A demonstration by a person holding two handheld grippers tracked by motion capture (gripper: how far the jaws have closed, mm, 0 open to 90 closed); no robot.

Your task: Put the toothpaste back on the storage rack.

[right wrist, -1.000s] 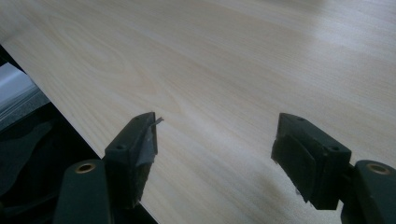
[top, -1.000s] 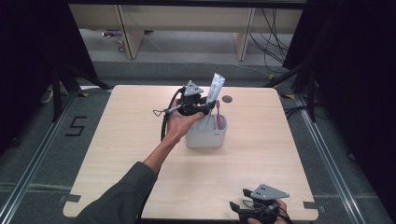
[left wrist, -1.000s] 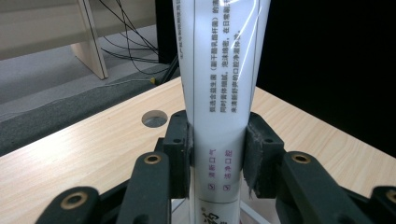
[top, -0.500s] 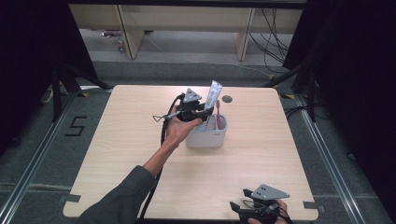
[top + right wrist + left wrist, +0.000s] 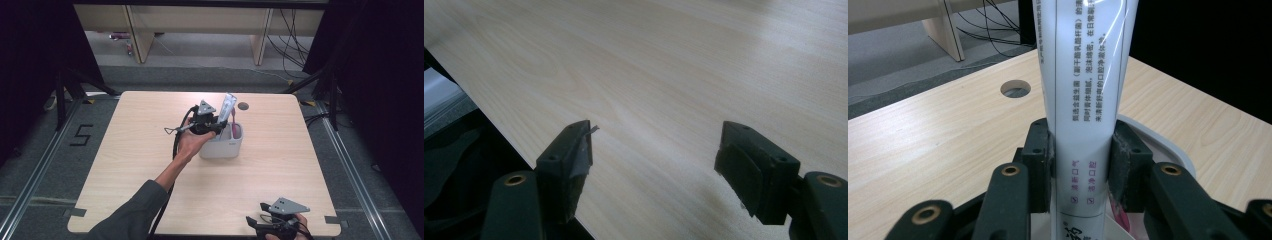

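Observation:
A white toothpaste tube (image 5: pixel 1080 100) with printed text stands upright between my left gripper's (image 5: pixel 1080 165) black pads, which press on both its sides. In the high view the left gripper (image 5: pixel 216 124) holds the tube (image 5: pixel 228 107) with its lower end in a white cup (image 5: pixel 222 147) at the table's middle. Something pink (image 5: pixel 237 131) shows inside the cup. The cup's rim (image 5: pixel 1168 145) curves behind the jaws. My right gripper (image 5: pixel 260 222) rests at the table's front right edge. Its jaws (image 5: pixel 656 160) stand wide apart over bare wood with nothing between them.
A round cable hole (image 5: pixel 243 106) lies in the table's far side, behind the cup. The wooden table (image 5: pixel 150 165) has open surface all around. Shelving legs and cables stand on the floor beyond it. Metal rails run along both sides.
My left gripper has come down with the tube, lowering it toward and into the cup. The right gripper has kept still.

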